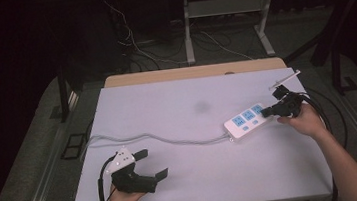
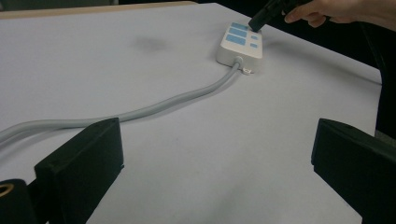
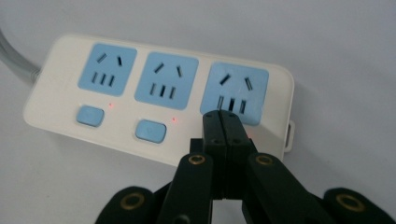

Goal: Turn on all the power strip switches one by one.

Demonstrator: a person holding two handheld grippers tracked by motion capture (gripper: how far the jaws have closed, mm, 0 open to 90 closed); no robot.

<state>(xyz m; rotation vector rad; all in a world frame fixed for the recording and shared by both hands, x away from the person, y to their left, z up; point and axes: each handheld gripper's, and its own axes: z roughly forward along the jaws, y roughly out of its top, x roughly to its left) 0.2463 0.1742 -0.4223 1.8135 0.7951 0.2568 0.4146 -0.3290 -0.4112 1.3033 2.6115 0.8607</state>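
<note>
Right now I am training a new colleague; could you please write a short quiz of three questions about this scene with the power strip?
1. True or false: the right gripper has its jaws closed, with nothing between them.
2. How many blue socket panels are on the power strip? A) two B) three C) four
3. Fill in: the tips of the right gripper are over the strip's ___ , beside two blue switches.

Key
1. True; the left gripper has its jaws wide apart above the white table.
2. B.
3. Third switch position, below the socket farthest from the grey cable; the switch itself is hidden.
</note>
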